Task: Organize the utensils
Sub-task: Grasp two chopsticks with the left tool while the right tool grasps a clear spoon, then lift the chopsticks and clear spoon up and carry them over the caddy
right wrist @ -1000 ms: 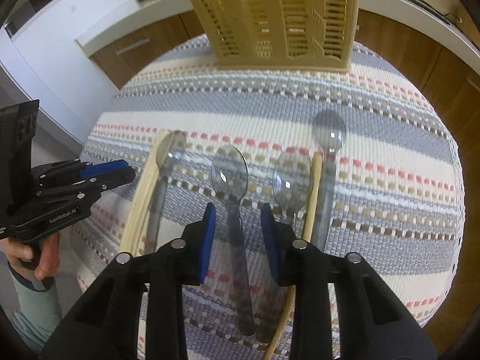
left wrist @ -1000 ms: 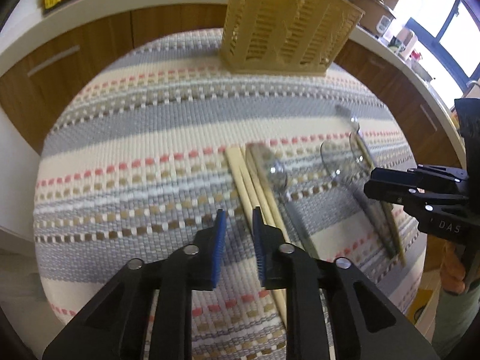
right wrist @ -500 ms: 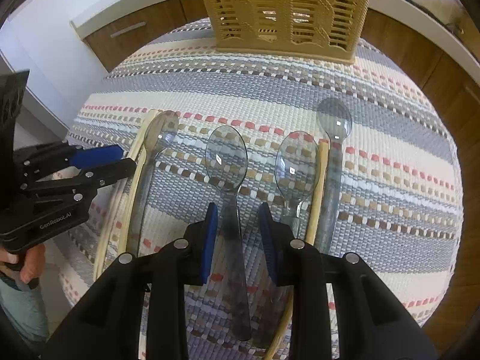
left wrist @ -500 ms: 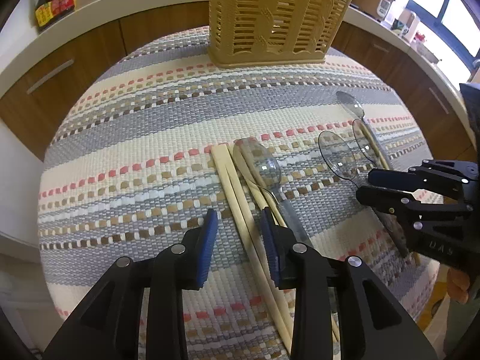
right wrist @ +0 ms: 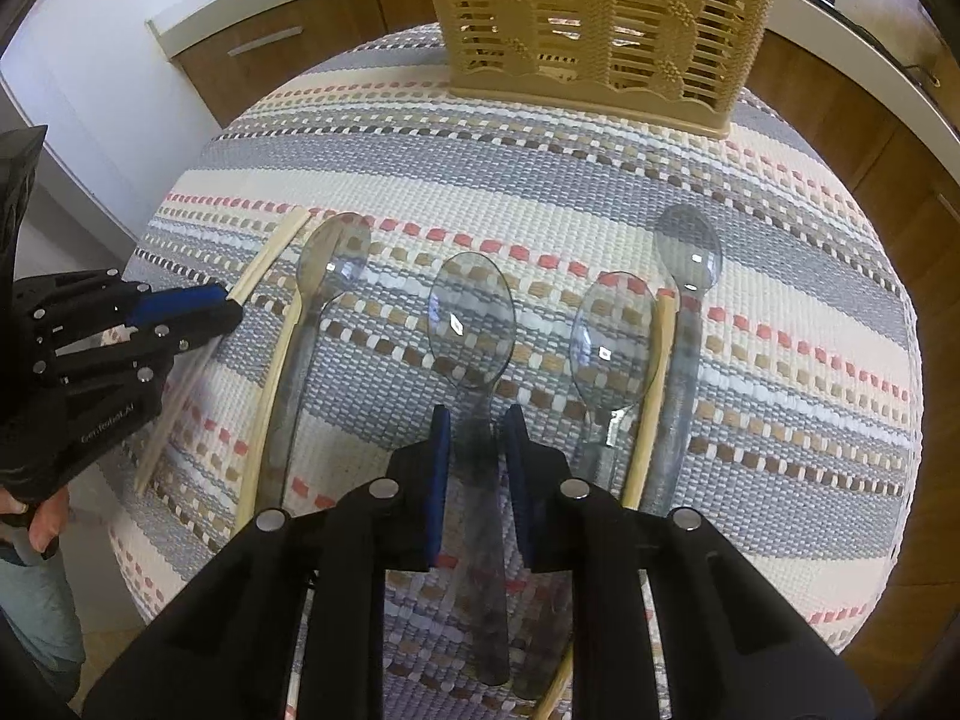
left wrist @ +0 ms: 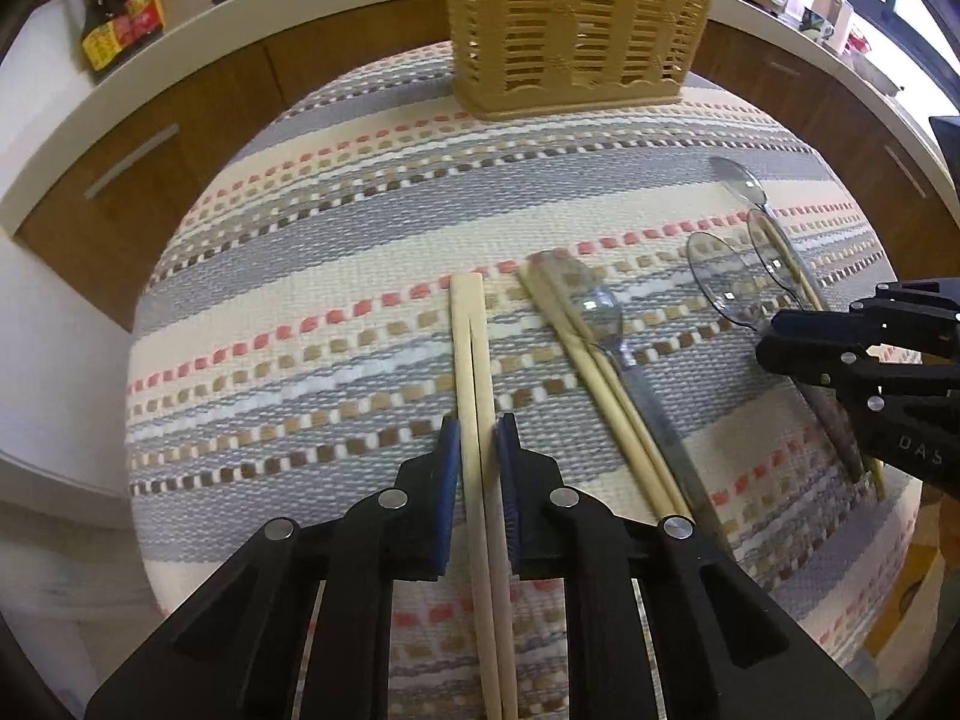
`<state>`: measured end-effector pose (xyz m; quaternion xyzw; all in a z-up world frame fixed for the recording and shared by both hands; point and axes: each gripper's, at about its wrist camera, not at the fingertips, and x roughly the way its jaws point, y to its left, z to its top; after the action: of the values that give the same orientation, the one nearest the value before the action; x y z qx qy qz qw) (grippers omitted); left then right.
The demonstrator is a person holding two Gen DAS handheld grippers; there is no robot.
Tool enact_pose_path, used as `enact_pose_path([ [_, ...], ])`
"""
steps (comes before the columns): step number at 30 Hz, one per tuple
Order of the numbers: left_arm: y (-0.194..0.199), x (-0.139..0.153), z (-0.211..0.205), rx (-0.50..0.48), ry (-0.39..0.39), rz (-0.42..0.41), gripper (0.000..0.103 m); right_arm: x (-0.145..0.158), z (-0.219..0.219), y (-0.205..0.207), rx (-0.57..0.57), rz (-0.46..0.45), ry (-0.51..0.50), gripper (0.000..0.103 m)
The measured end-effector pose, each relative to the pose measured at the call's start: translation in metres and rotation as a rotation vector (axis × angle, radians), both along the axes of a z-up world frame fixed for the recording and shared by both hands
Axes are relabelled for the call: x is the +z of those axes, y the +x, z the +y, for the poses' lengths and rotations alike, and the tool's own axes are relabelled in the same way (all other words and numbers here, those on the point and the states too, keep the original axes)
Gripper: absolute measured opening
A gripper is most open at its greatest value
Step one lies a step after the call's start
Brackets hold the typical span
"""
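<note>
Here's the round tabletop (left wrist: pixel 270 276) under its striped cloth, and at the far edge stands the slatted basket (left wrist: pixel 576 30), nothing visible through its slats from here. So on this evidence the sorting has barely begun: every utensil in view lies on the cloth.

Spoons next, four clear ones side by side toward the near edge, handles pointing at us. The right tongs (right wrist: pixel 474 438) straddle the handle of the second spoon (right wrist: pixel 471 324) from the left, pads either side with slivers of gap showing, so I can't call that a firm grip; looks like the pick is just setting up. The other spoons (right wrist: pixel 612 342) lie untouched.

Now the chopsticks. The left tongs (left wrist: pixel 478 450) bracket a pair (left wrist: pixel 468 324) near the middle of the cloth, blue pads right against the sticks — closing, or closed on them, I can't tell which. A second pair (left wrist: pixel 576 348) lies just beside the leftmost spoon, and a single stick (right wrist: pixel 651 396) rests between the two right-hand spoons.

Still to do, by my reckoning: everything into the basket.
</note>
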<state>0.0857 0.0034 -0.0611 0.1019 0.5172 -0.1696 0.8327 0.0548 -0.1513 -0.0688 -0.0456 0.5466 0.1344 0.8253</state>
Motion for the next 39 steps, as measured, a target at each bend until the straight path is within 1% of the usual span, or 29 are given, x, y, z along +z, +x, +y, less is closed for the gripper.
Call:
enact_pose_path([
  [4, 0.007, 0.002, 0.003, -0.003, -0.015, 0.023, 0.013, -0.001, 0.014, 0.004, 0.031, 0.007, -0.073, 0.016],
  [7, 0.015, 0.002, -0.004, -0.038, 0.017, 0.033, 0.017, -0.002, 0.022, 0.008, 0.052, 0.023, -0.121, 0.016],
  [10, 0.015, 0.001, -0.013, -0.071, 0.068, 0.034, 0.016, -0.003, 0.027, 0.009, 0.069, 0.031, -0.151, 0.015],
  [12, 0.013, 0.001, -0.019, -0.095, 0.105, 0.023, 0.015, -0.005, 0.029, 0.01, 0.084, 0.03, -0.146, 0.01],
  [13, 0.012, 0.001, -0.02, -0.099, 0.106, 0.02, 0.012, -0.006, 0.031, 0.01, 0.086, 0.025, -0.143, 0.01],
  [16, 0.007, 0.002, -0.023, -0.105, 0.113, -0.005, 0.011, -0.005, 0.033, 0.008, 0.095, 0.003, -0.11, 0.01],
  [19, 0.002, 0.011, -0.019, -0.096, 0.045, -0.032, 0.01, 0.005, 0.03, 0.005, 0.098, -0.028, -0.061, 0.01],
  [22, -0.003, 0.032, -0.012, -0.077, -0.033, -0.098, 0.01, 0.027, 0.024, 0.0, 0.1, -0.083, -0.013, 0.01],
  [25, -0.006, 0.066, -0.006, -0.059, -0.13, -0.181, 0.01, 0.057, 0.015, -0.001, 0.099, -0.167, 0.033, 0.01],
  [28, -0.006, 0.108, 0.003, -0.041, -0.251, -0.28, 0.01, 0.09, 0.007, -0.003, 0.083, -0.263, 0.088, 0.01],
  [30, -0.002, 0.13, 0.005, -0.035, -0.308, -0.334, 0.01, 0.111, -0.001, -0.001, 0.072, -0.323, 0.118, 0.01],
  [31, -0.001, 0.145, 0.006, -0.031, -0.342, -0.378, 0.01, 0.119, -0.005, 0.001, 0.067, -0.346, 0.13, 0.01],
  [34, 0.006, 0.172, 0.003, -0.027, -0.407, -0.459, 0.01, 0.151, -0.022, 0.007, 0.044, -0.429, 0.174, 0.01],
  [36, 0.012, 0.193, 0.0, -0.02, -0.453, -0.528, 0.01, 0.167, -0.026, 0.014, 0.032, -0.478, 0.19, 0.01],
  [39, 0.02, 0.213, -0.011, -0.007, -0.491, -0.605, 0.01, 0.191, -0.037, 0.029, 0.007, -0.548, 0.207, 0.01],
])
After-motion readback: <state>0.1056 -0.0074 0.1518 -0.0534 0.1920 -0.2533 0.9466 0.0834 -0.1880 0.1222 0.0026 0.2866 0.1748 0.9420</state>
